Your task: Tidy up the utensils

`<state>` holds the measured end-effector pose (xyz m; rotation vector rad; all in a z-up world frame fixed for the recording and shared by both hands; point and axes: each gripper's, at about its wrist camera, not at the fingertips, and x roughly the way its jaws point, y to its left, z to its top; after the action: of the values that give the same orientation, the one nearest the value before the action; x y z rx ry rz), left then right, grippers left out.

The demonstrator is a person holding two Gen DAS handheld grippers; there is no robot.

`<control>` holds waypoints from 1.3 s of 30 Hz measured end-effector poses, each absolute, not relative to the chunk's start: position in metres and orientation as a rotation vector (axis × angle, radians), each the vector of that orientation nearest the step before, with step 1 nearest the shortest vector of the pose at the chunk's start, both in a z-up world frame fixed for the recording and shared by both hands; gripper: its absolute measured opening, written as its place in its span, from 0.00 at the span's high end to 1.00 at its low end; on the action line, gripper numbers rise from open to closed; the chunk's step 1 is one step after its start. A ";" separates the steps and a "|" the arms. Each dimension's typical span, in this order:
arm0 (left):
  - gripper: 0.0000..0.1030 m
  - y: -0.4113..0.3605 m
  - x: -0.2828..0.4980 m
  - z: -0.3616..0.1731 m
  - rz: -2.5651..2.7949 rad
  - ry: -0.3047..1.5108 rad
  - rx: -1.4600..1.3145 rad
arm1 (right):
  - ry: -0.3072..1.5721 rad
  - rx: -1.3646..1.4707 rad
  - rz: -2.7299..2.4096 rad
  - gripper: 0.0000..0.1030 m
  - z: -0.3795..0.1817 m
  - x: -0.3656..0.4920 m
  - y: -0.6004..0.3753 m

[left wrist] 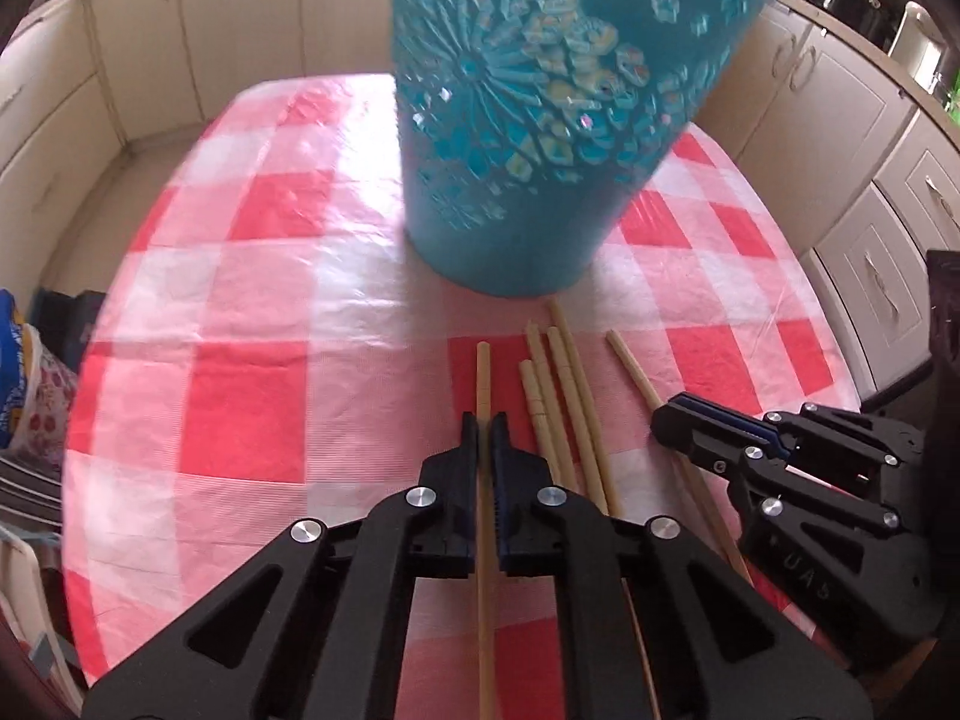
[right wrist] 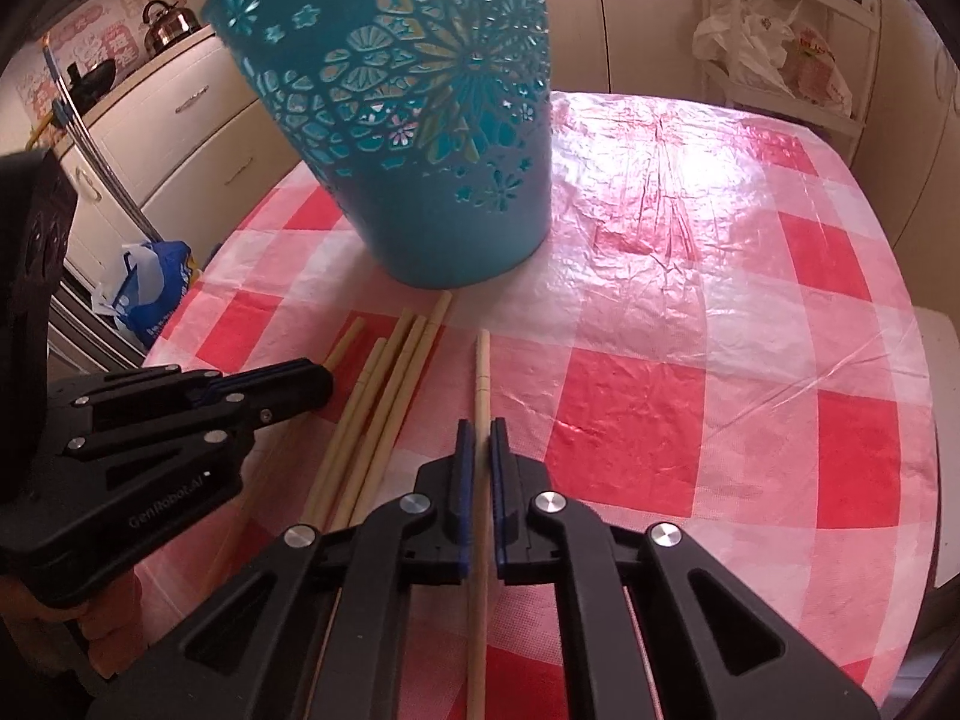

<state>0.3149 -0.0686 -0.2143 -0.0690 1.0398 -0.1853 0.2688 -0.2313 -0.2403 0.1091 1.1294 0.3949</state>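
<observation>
Red-and-white checked plastic tablecloth point(left wrist: 252, 396) is spread beneath a perforated teal plastic basket point(left wrist: 528, 120); pale wooden chopsticks point(left wrist: 564, 396) are laid beside it. One stick is pinched by the left gripper point(left wrist: 483, 420), another by the right gripper point(right wrist: 478, 426); both, presumably, are held for loading into the basket.

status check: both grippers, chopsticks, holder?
Left gripper shut on one chopstick. Right gripper shut on another chopstick. Four loose chopsticks between them on the tablecloth. Blue holder upright ahead, path clear.

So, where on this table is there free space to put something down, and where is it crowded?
Free: the checked tablecloth right of the blue basket, out to the table edge, and the cloth left of it. Crowded: the strip in front of the basket, with loose chopsticks and both hand-held grippers, left and right.
</observation>
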 end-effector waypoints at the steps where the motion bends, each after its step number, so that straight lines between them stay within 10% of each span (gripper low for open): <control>1: 0.96 -0.066 0.310 -0.208 -0.184 1.018 -0.072 | 1.133 0.130 0.392 0.94 -0.241 0.269 -0.234; 17: 0.96 -0.051 0.232 -0.054 -0.310 0.383 -0.131 | 0.929 0.372 0.339 0.94 -0.184 0.250 -0.273; 39: 0.96 -0.059 0.371 0.006 -0.200 0.132 -0.238 | 0.768 0.460 0.344 0.94 -0.150 0.243 -0.291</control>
<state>0.3711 -0.0585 0.0063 -0.2384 0.1322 -0.1998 0.2426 -0.2909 -0.1503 0.4602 0.7685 0.3437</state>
